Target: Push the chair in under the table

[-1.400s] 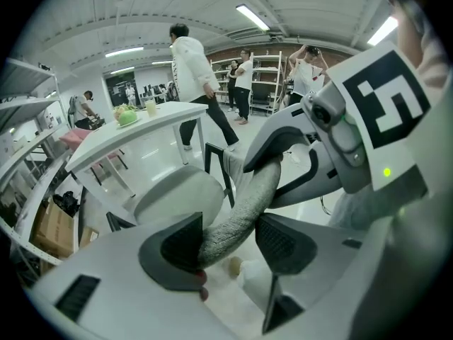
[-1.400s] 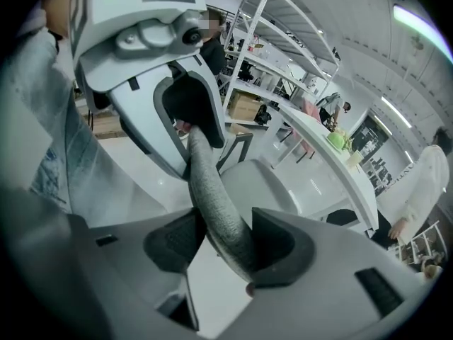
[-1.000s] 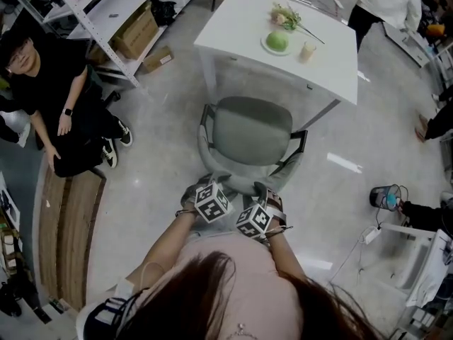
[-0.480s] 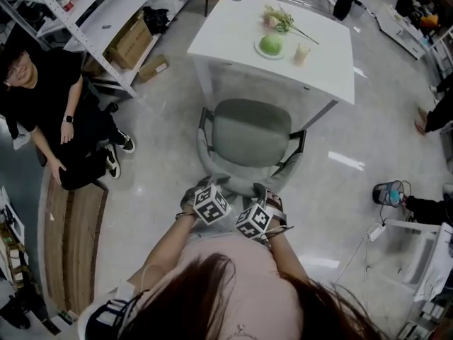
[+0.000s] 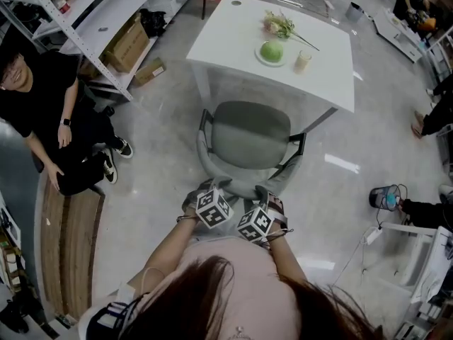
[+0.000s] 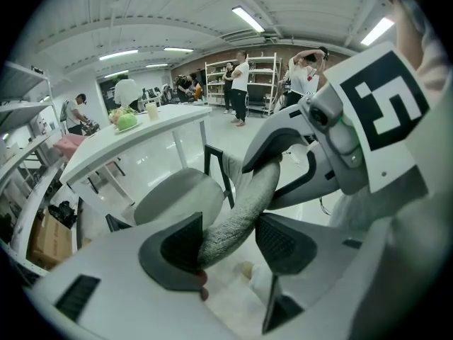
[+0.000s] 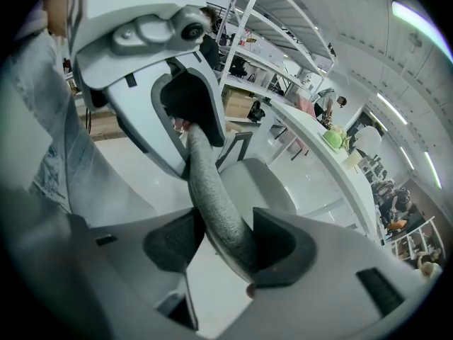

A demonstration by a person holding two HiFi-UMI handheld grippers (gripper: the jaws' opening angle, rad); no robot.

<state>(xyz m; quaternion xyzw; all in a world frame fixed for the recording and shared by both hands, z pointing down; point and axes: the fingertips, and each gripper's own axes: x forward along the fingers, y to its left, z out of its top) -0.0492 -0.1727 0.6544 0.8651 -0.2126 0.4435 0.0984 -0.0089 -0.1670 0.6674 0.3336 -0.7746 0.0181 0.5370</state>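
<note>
Straight below the head camera, a grey office chair (image 5: 249, 134) stands on the glossy pale floor (image 5: 159, 154), its front facing the white table (image 5: 226, 37) and its backrest (image 5: 237, 184) toward the person. Both tools have hold of that backrest's top edge: the left gripper (image 6: 230, 243) is closed on it, the dark ridged pads pinching the padded rim from either side, and the right gripper (image 7: 226, 243) is clamped on the same rim just beside it, so each gripper shows in the other's view. As for progress, the grasp looks settled, but the push seems barely begun. Only the seat's front edge appears to reach the table's near side, while nearly the whole seat and both black armrests (image 5: 301, 143) lie out in the open. What I judge is left is to roll the chair forward between the table legs until the seat is under the top. The backrest rim is a thick rounded roll covered in coarse grey woven fabric, soft enough to dent under the pads; the seat is a broad, smooth cushion with rounded corners. The tabletop is flat, hard and matte white, carrying a green round thing on a plate (image 5: 272, 50), a sprig of flowers (image 5: 281, 25) and a small cup (image 5: 303, 61).
</note>
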